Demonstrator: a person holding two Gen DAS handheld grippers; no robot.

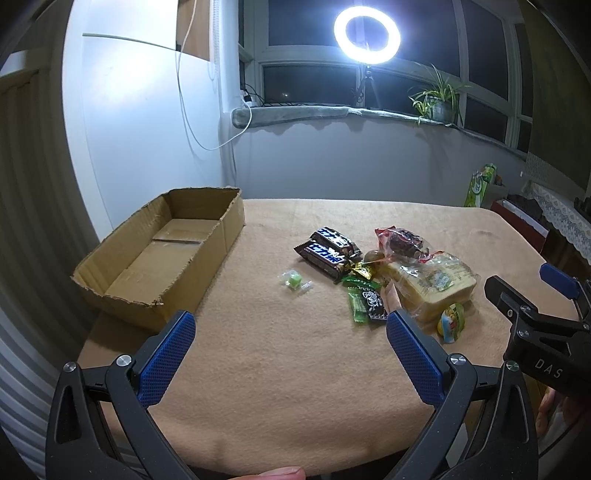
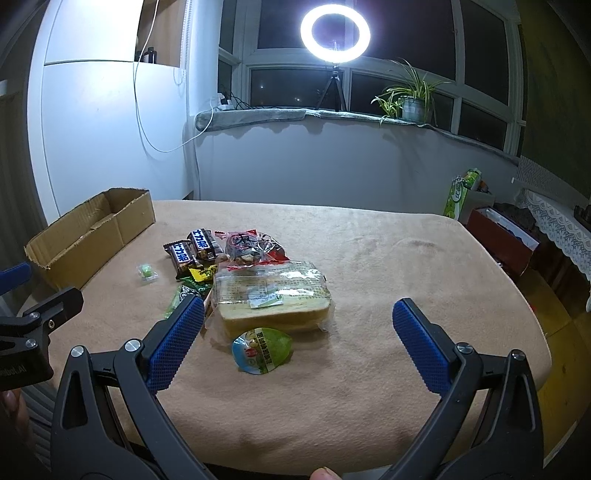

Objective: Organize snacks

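Observation:
An empty open cardboard box [image 1: 159, 258] [image 2: 85, 232] stands at the table's left. A pile of snacks lies mid-table: two dark chocolate bars [image 1: 327, 249] [image 2: 194, 249], a red bag of dates [image 1: 400, 242] [image 2: 253, 245], bagged sliced bread [image 1: 436, 284] [image 2: 271, 297], green candy wrappers [image 1: 360, 297], a small green candy [image 1: 293, 280] [image 2: 147, 272] and a green jelly cup [image 1: 452, 321] [image 2: 262, 349]. My left gripper [image 1: 290, 328] is open and empty near the front edge. My right gripper [image 2: 299, 317] is open and empty, hovering just before the jelly cup and bread.
The table [image 2: 388, 258] wears a tan cloth. A ring light [image 1: 367, 35] on a tripod and a potted plant [image 1: 437, 98] stand on the windowsill behind. A green carton [image 2: 460, 195] and red box [image 2: 502, 232] sit off the table's right.

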